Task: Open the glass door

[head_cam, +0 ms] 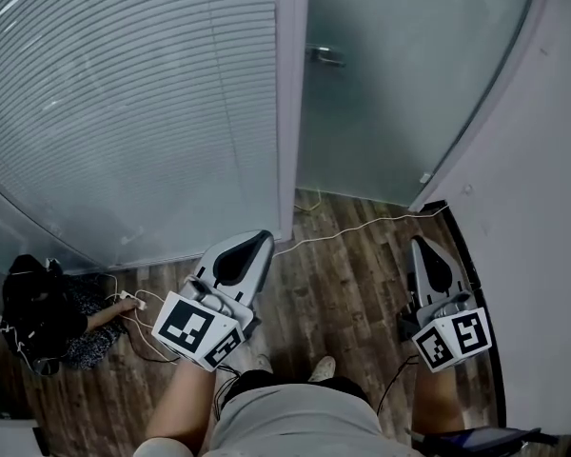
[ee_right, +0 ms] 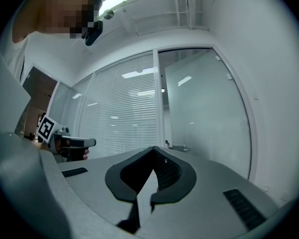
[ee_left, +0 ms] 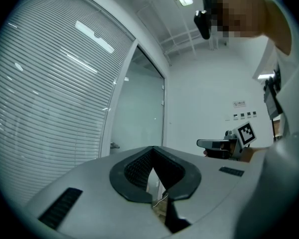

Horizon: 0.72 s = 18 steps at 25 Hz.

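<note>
The frosted glass door [head_cam: 400, 84] stands closed ahead of me, with its metal handle [head_cam: 325, 56] near the left edge by the white frame post [head_cam: 290, 103]. My left gripper [head_cam: 265, 236] and right gripper [head_cam: 416, 243] hang side by side over the wooden floor, short of the door, both pointing toward it. Each is shut with nothing in it. In the left gripper view the left gripper [ee_left: 153, 148] points at the door [ee_left: 139, 113]. The right gripper view shows the right gripper [ee_right: 153, 148] with the handle [ee_right: 182, 148] just beyond its tip.
A glass wall with white blinds [head_cam: 124, 112] fills the left. A white wall [head_cam: 542, 208] runs close along the right. A white cable [head_cam: 362, 227] trails across the wooden floor toward the door. A black bag [head_cam: 33, 312] with plugs and cords lies at the left.
</note>
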Each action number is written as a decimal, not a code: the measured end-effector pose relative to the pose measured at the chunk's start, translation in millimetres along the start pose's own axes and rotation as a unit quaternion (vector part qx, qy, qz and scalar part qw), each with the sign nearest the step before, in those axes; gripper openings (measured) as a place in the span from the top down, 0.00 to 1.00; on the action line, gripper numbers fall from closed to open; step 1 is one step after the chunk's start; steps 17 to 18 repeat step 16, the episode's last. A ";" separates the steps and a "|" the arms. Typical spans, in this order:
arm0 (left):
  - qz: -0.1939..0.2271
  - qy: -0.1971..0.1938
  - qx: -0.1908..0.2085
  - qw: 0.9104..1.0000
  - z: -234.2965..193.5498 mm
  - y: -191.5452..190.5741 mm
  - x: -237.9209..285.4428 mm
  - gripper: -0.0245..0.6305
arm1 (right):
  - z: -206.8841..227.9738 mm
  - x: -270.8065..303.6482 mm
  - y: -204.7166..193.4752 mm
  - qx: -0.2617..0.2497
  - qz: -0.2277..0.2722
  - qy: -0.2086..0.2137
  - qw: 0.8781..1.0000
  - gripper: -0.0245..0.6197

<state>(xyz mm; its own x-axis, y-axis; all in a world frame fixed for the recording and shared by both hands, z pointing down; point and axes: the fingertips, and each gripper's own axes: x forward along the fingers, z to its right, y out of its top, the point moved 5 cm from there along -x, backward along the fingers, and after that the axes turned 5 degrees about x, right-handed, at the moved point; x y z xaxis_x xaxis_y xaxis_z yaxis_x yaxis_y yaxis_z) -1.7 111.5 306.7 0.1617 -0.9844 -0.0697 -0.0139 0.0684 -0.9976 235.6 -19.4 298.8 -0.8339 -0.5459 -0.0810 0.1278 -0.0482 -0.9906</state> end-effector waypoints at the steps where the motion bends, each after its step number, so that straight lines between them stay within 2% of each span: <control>1: 0.000 -0.001 0.000 1.000 -2.0 0.3 -1.1 0.96 | -2.6 1.6 0.6 -0.002 0.000 -0.001 1.000 0.96; 18: 0.008 0.004 -0.003 1.000 6.9 8.3 -12.0 0.96 | -10.5 -2.8 10.5 -0.016 -0.005 0.005 1.000 0.96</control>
